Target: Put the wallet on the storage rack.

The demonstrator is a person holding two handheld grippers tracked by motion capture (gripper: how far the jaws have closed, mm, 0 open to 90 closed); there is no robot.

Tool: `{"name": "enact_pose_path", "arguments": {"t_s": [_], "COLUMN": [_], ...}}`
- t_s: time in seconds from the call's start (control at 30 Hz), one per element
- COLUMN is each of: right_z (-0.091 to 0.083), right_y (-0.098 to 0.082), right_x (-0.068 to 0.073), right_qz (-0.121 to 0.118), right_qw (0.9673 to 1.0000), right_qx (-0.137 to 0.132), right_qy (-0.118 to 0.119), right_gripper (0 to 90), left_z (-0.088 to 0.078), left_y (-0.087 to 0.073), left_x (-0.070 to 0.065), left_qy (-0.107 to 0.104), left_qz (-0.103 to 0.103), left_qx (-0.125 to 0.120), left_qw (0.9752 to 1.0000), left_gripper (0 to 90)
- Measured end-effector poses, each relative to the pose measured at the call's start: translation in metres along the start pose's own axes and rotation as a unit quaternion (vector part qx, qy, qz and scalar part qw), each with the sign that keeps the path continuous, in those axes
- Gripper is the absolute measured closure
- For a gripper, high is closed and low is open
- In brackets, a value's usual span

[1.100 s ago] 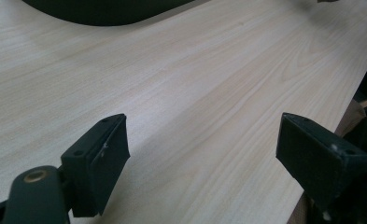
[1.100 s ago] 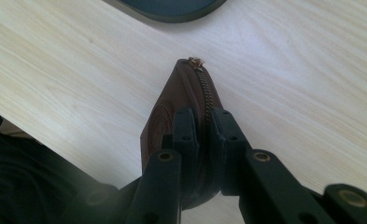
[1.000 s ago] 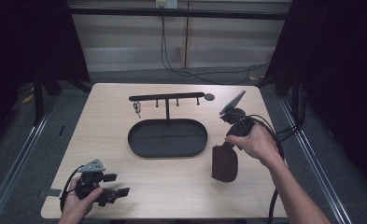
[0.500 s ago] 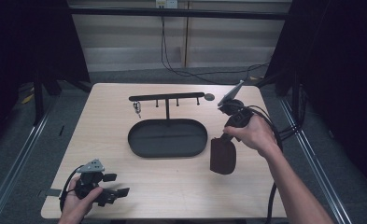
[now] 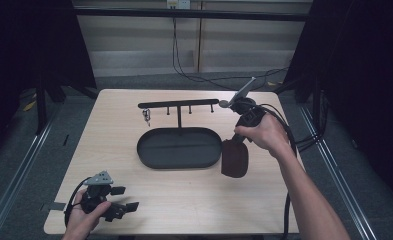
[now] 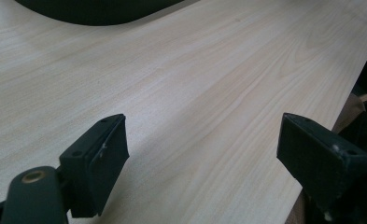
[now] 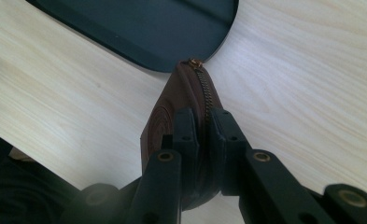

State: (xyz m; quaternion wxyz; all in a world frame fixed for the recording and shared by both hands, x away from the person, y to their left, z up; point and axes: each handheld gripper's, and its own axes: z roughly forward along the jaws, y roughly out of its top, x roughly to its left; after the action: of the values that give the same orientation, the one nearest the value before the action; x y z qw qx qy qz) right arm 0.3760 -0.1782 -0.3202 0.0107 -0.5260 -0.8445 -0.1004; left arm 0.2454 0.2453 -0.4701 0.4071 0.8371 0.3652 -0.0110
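A brown zippered pouch (image 5: 234, 158) hangs from my right gripper (image 5: 238, 140), just right of the black oval tray (image 5: 156, 156). In the right gripper view both jaws pinch the pouch (image 7: 172, 114) along its zipper edge, above the tray's rim (image 7: 139, 56). My left gripper (image 5: 126, 198) rests at the table's front left corner in a hand. Its fingers (image 6: 99, 161) stand wide apart over bare wood with nothing between them.
A black bar stand (image 5: 178, 105) with pegs rises behind the tray, and a small metal key ring (image 5: 146, 116) hangs from its left end. Cables (image 5: 304, 142) trail off the table's right side. The table edge (image 6: 321, 140) lies close to the left gripper.
My right hand has carried the pouch left and slightly up, closer to the tray's right rim. The left gripper has stayed where it was.
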Motion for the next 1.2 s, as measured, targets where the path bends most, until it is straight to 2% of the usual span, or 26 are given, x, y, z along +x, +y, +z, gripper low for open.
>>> {"name": "enact_pose_path", "arguments": {"t_s": [0.23,0.4,0.6,0.73,0.8,0.87,1.1,1.2], "right_z": [-0.002,0.0,0.0,0.0,-0.001,-0.001,0.009,0.013], "right_y": [0.009,0.02,0.027,0.031,0.034,0.035,0.044,0.045], "right_x": [-0.001,0.0,-0.002,-0.005,-0.006,-0.007,-0.01,-0.009], "right_qz": [0.01,0.007,0.015,0.026,0.038,0.041,0.052,0.051], "right_qw": [0.9999,0.9999,0.9997,0.9989,0.9974,0.9967,0.9947,0.9951], "right_qx": [-0.01,-0.011,-0.017,-0.037,-0.06,-0.07,-0.087,-0.08], "right_qy": [0.0,-0.01,-0.004,0.004,0.004,0.006,0.019,0.026], "right_gripper": [81.3,81.4,81.6,81.8,82.3,82.3,83.0,83.1], "left_z": [-0.001,-0.001,-0.001,-0.002,-0.002,-0.003,-0.003,-0.003], "left_y": [-0.001,0.0,-0.001,-0.001,-0.001,-0.001,-0.001,-0.002], "left_x": [0.0,-0.001,0.0,-0.001,-0.001,-0.001,0.0,0.0], "left_qy": [0.0,0.0,0.001,0.003,0.001,0.002,0.001,0.0], "left_qz": [0.001,-0.003,-0.006,-0.005,-0.006,-0.005,-0.001,-0.001], "left_qx": [0.001,0.0,0.0,-0.002,-0.004,-0.004,-0.002,-0.004], "left_qw": [1.0,1.0,1.0,1.0,1.0,1.0,1.0,1.0], "left_gripper": [16.4,16.4,16.5,16.5,16.5,16.5,16.5,16.5]}}
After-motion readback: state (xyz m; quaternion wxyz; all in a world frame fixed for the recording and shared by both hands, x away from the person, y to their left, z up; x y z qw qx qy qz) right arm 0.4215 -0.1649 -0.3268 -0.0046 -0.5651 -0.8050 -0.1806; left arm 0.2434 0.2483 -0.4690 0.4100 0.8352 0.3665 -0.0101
